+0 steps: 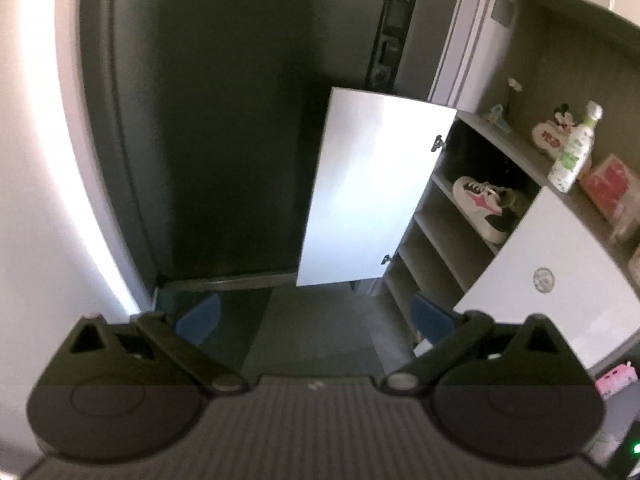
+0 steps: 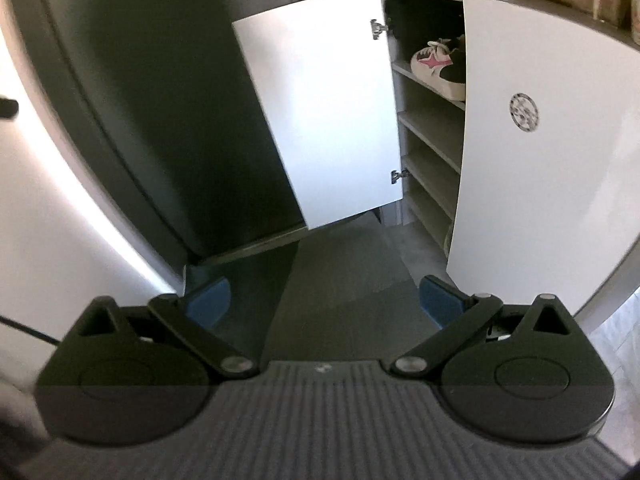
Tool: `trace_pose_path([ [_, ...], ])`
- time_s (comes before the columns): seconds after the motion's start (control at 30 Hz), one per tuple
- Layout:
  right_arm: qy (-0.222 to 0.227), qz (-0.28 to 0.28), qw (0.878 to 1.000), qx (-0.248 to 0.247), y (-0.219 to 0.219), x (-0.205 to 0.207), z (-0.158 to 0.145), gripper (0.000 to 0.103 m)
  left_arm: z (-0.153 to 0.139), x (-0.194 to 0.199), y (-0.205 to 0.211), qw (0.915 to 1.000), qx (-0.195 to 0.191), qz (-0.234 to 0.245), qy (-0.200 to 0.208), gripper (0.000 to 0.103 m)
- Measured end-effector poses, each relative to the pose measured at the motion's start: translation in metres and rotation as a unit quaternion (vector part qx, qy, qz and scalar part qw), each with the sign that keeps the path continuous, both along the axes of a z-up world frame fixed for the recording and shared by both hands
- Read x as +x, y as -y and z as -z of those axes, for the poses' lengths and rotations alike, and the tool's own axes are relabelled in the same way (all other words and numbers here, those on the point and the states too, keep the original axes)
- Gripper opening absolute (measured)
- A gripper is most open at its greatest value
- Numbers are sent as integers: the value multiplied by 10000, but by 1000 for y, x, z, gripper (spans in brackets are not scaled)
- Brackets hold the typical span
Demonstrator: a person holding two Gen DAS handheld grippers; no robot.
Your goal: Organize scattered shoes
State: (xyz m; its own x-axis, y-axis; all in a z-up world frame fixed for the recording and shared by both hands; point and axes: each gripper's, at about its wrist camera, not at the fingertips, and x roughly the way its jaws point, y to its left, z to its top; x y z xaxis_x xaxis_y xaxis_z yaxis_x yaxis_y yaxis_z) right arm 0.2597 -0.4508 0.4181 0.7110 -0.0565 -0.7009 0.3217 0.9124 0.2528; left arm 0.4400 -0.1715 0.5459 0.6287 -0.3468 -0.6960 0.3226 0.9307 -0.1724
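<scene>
A white sneaker with a pink star and black heel (image 1: pixel 482 206) (image 2: pixel 440 66) sits on an upper shelf of the shoe cabinet (image 1: pixel 436 236) (image 2: pixel 430 132), toe pointing left. The cabinet's left door (image 1: pixel 372 188) (image 2: pixel 324 108) stands swung out; its right door (image 1: pixel 556 280) (image 2: pixel 532 160) is partly open and hides the sneaker's heel in the right wrist view. My left gripper (image 1: pixel 316 320) is open over the grey floor mat, well short of the cabinet, holding nothing. My right gripper (image 2: pixel 326 300) is open too, empty, also back from the cabinet. The lower shelves look bare.
A dark entrance door (image 1: pixel 224 140) (image 2: pixel 160 100) fills the left and centre, with a lock panel (image 1: pixel 388 36). On the cabinet top stand a white-green bottle (image 1: pixel 574 152), a cartoon mouse figure (image 1: pixel 554 132) and a red packet (image 1: pixel 612 184). A pink object (image 1: pixel 616 380) lies low right.
</scene>
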Motion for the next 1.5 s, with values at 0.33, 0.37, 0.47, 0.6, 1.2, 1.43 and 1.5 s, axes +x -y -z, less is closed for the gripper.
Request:
trace_pose_path([
  [0.33,-112,2942,9553,256,-35,129,-41,103,37,252,3,9386,475,3417,76,103],
  [0.37,-48,2999,9533,357,-45,141,-49,103,36,271,0,9261,600,3717,238,103],
  [0.47,-127,3528,9355,123,-58,160,-69,103,30,301,-1,9055,701,4141,610,103],
  [0.6,-107,4361,8998,-85,-61,168,-88,103,30,308,45,8901,337,4475,803,103],
  [1.2,-109,4602,8855,-633,143,214,-58,103,51,307,303,8236,-45,5449,1574,100],
  [1.43,-819,4978,8552,-1184,173,164,-52,103,62,293,425,7534,-399,6462,1152,99],
  [1.5,-972,5336,8320,-1166,166,152,-52,103,72,287,447,7090,-487,6957,1049,99],
])
